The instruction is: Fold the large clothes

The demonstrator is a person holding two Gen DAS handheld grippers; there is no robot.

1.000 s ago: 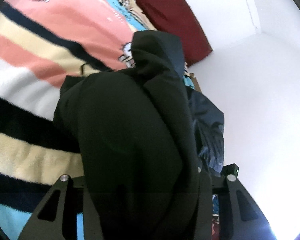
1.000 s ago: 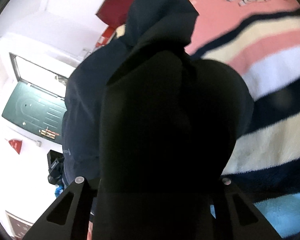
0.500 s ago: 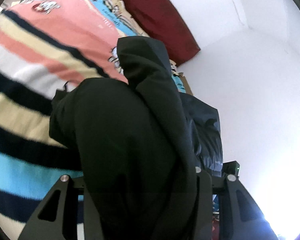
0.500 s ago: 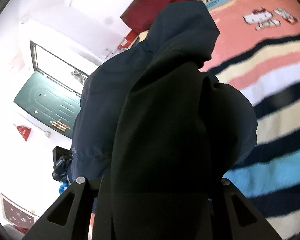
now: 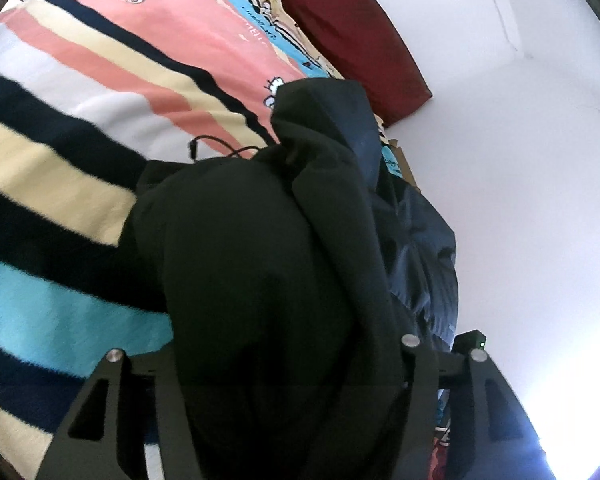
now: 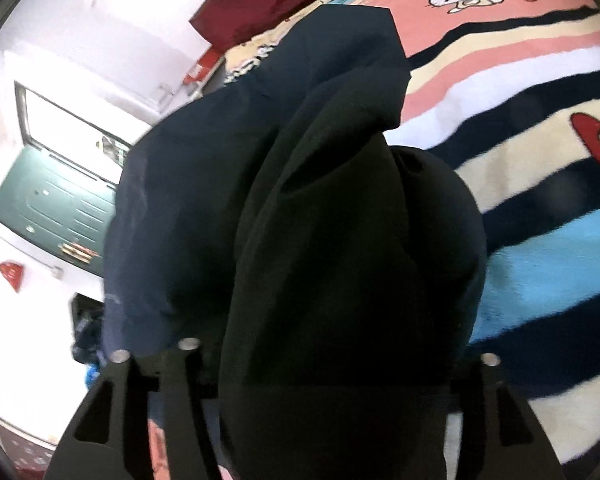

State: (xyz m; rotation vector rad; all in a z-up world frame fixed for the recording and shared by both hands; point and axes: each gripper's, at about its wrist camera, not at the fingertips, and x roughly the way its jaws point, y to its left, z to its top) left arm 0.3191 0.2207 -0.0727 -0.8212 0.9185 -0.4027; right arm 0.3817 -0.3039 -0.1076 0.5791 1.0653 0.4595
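A large dark garment (image 5: 268,264), black fleece inside and navy shell outside, hangs bunched in front of both cameras. My left gripper (image 5: 292,392) is shut on a thick fold of it; the cloth hides the fingertips. My right gripper (image 6: 324,396) is shut on another fold of the same garment (image 6: 332,248), with its navy shell (image 6: 188,200) draping to the left. The garment is held up above the striped blanket (image 5: 60,160). A thin black drawcord (image 5: 216,148) trails from it onto the blanket.
The striped Hello Kitty blanket (image 6: 540,128) covers the bed. A dark red pillow (image 5: 352,32) lies at the bed's head against the white wall (image 5: 520,160). A green door (image 6: 48,200) and a window (image 6: 68,120) show in the right wrist view.
Both grippers have swung with the garment still held. More of the blanket and the bed's head shows in both views. The hanging fabric has shifted and bunched.
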